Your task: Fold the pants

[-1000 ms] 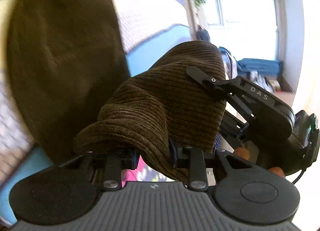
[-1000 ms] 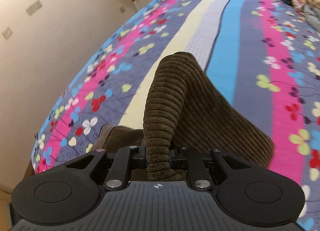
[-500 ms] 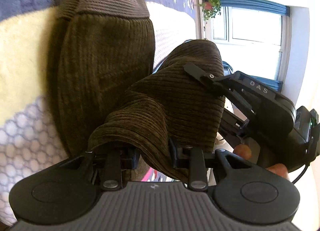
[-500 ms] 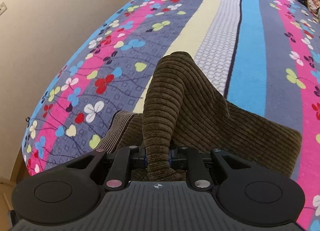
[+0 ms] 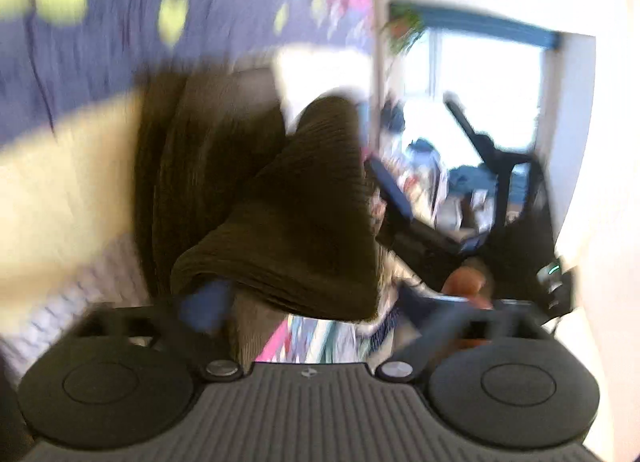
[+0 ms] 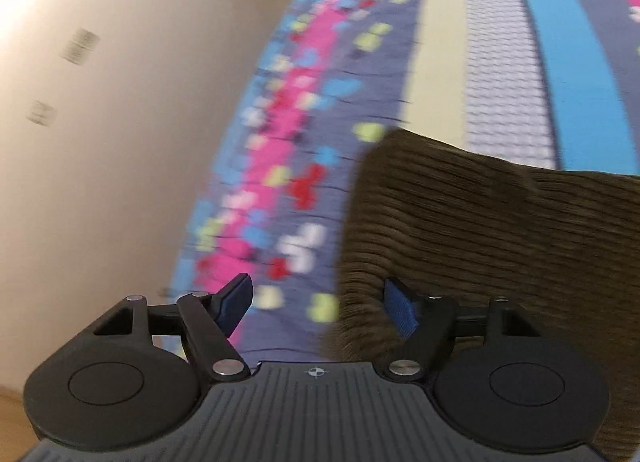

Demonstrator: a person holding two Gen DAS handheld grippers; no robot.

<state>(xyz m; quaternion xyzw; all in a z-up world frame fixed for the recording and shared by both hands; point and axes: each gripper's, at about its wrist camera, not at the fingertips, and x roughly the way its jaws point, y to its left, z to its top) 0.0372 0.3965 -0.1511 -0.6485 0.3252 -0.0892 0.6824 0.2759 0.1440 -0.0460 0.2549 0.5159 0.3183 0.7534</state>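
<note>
The brown corduroy pants [image 6: 500, 230] lie on the striped flowered bedspread [image 6: 304, 134]. My right gripper [image 6: 318, 308] is open and empty, its blue pads spread over the pants' left edge. In the blurred left wrist view my left gripper [image 5: 316, 302] is open too, with a bunched fold of the pants [image 5: 292, 214] draped just ahead of its spread fingers [image 5: 204, 306]. The rest of the pants [image 5: 208, 166] lies flat beyond. The right gripper's body [image 5: 500, 198] and a hand show at the right of that view.
A cream wall [image 6: 100, 122] with sockets runs along the bed's left side. A bright window [image 5: 484, 90], a plant [image 5: 404, 26] and blue clutter [image 5: 472, 178] stand beyond the bed.
Both grippers have opened and let go of the pants. The fold held up by the right gripper has dropped flat onto the bed. Both cameras are moving and blurred.
</note>
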